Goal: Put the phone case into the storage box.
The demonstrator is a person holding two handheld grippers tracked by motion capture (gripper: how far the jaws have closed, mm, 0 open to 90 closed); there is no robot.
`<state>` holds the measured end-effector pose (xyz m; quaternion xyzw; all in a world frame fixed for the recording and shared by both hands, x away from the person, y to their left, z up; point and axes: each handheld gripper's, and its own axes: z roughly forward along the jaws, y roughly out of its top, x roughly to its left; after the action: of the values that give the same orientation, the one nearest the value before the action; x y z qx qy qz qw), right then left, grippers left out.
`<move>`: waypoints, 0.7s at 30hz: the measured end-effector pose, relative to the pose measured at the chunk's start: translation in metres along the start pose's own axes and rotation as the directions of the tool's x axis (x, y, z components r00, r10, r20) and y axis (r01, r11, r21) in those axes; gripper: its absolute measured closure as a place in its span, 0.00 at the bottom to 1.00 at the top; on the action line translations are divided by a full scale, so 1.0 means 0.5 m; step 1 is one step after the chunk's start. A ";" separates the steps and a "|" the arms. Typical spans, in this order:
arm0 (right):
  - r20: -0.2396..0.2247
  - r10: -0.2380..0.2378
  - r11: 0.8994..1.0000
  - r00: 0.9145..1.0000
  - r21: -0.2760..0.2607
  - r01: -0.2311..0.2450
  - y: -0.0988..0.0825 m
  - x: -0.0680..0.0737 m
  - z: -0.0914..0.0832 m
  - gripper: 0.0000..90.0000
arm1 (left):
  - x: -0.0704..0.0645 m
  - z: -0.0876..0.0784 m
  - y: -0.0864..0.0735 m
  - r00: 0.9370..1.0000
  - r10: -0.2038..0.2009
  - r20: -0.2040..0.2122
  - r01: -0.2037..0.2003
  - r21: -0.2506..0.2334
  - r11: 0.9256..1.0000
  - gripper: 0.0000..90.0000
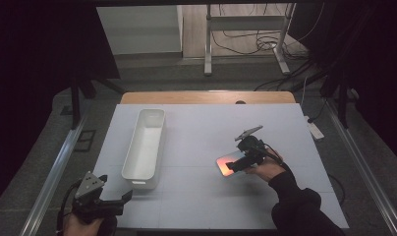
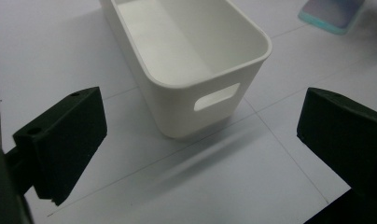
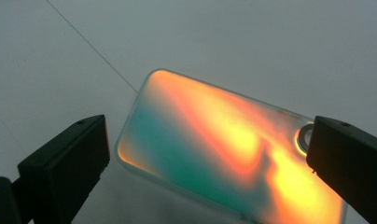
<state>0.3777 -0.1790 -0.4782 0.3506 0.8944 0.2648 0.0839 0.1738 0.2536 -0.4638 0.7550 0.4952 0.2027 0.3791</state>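
Phone case lay ungrasped between the spread jaws of the right gripper near the tabletop's right edge; left gripper waited open, bin unfilled.

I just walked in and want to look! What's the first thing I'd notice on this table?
The shiny phone case, glowing orange and teal, lies flat on the white table toward its right side, with the right gripper open over it. Next comes the long white bin on the left, empty, with the left gripper open just short of its near end.
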 end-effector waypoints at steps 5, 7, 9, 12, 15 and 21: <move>0.008 -0.001 1.000 1.000 0.027 0.001 0.002 0.001 0.003 0.23 | 0.000 0.000 0.000 1.000 0.002 -0.001 -0.002 0.001 1.000 0.02; 0.005 -0.007 0.999 1.000 0.033 0.007 0.002 0.001 0.003 0.38 | 0.000 0.000 0.000 1.000 0.003 -0.001 -0.003 0.001 1.000 0.02; 0.001 -0.011 0.999 1.000 0.045 0.010 0.002 0.000 0.004 0.52 | -0.001 0.000 0.000 1.000 0.004 -0.001 -0.004 0.001 1.000 0.02; 0.003 -0.028 0.998 1.000 0.056 0.028 0.002 0.002 0.007 0.66 | -0.001 0.000 0.000 1.000 0.007 -0.001 -0.007 0.001 1.000 0.02; -0.014 -0.053 0.996 0.999 0.068 0.054 0.004 0.006 0.012 0.87 | -0.002 0.000 0.000 1.000 0.009 -0.001 -0.009 0.002 1.000 0.02; -0.030 -0.056 0.996 0.998 0.074 0.058 0.009 0.004 0.019 0.99 | -0.002 0.000 0.000 1.000 0.012 0.001 -0.012 0.002 1.000 0.02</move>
<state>0.3823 -0.1709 -0.4839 0.3241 0.9143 0.2337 0.0659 0.1736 0.2528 -0.4638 0.7585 0.4905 0.2041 0.3774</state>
